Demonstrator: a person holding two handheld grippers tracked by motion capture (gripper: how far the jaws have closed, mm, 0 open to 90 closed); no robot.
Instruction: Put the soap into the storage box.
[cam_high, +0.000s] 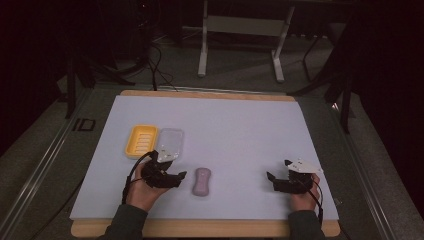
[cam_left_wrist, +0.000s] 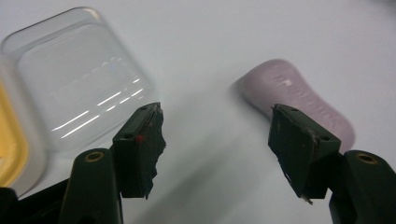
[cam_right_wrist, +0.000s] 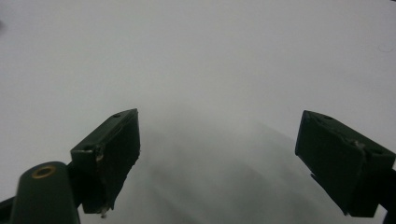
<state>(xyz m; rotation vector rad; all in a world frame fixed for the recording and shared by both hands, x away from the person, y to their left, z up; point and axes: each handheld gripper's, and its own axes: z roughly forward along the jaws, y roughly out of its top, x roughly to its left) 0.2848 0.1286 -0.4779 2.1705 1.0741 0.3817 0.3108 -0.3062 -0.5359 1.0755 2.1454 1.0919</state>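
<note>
Covering most of the wooden-edged table (cam_high: 200, 229), the pale lilac rectangular mat (cam_high: 240, 135) carries a yellow ribbed plastic soap dish (cam_high: 141, 140) at its left with a clear rectangular plastic lid (cam_high: 170, 142) touching its right side, and a pink curved bar of soap (cam_high: 202, 181) lying flat nearer the front edge. The left gripper (cam_high: 181, 175) sits just left of the soap with its jaws partly apart and empty, the soap beside the right-hand jaw in the left gripper view. The right gripper (cam_high: 270, 176) rests well apart at the right, jaws wide and empty.
</note>
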